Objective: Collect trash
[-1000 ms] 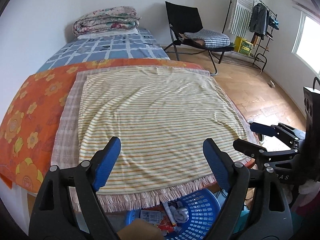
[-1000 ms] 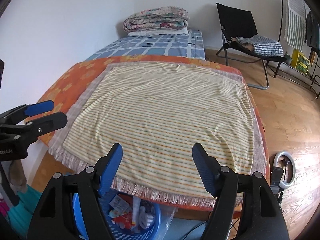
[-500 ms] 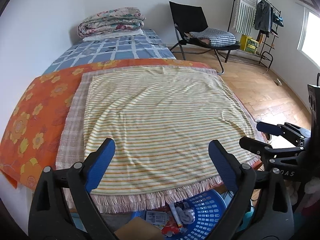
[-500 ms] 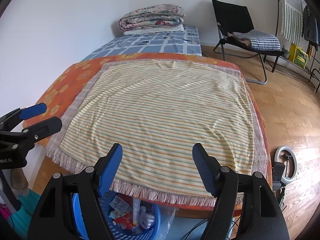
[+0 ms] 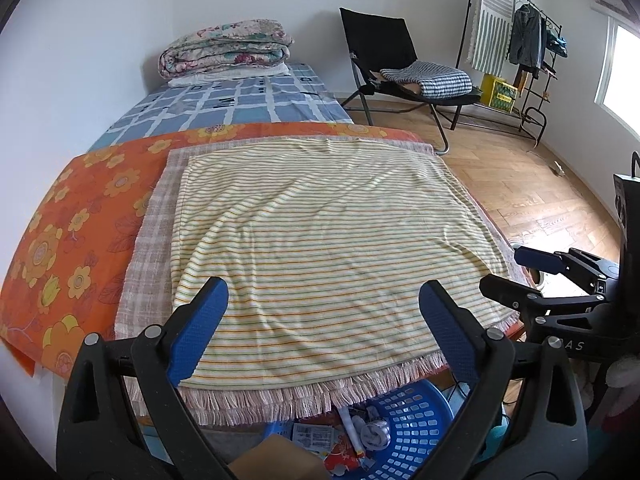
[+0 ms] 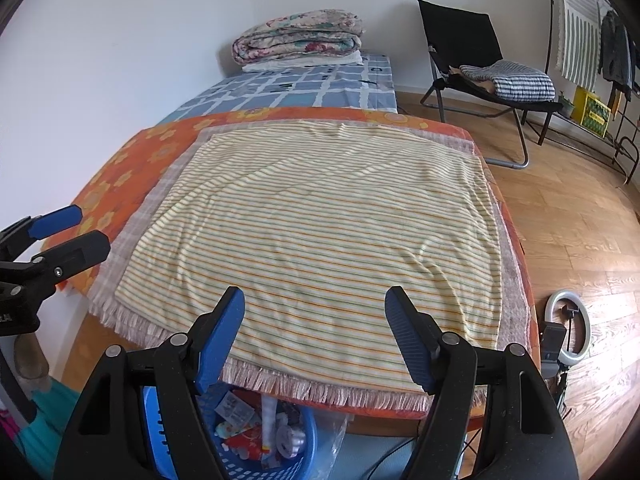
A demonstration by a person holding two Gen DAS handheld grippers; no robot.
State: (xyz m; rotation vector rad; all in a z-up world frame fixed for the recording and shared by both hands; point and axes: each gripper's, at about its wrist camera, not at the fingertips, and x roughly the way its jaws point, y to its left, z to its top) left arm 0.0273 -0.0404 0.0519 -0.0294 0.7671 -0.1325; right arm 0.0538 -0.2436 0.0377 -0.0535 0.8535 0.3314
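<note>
Both claws hang over the near edge of the desk, each with its fingers spread apart and nothing between them: the left claw [image 5: 322,328] at the bottom of its view, the right claw [image 6: 316,334] likewise. The striped cloth [image 5: 320,240] fills the middle of each frame. Below its fringe, at bottom centre, the blue basket [image 6: 308,438] holds trash [image 6: 240,426]

The fringed cloth [image 5: 320,248] and the frame's bottom edge hide much of the blue basket [image 5: 412,420] of trash.
</note>
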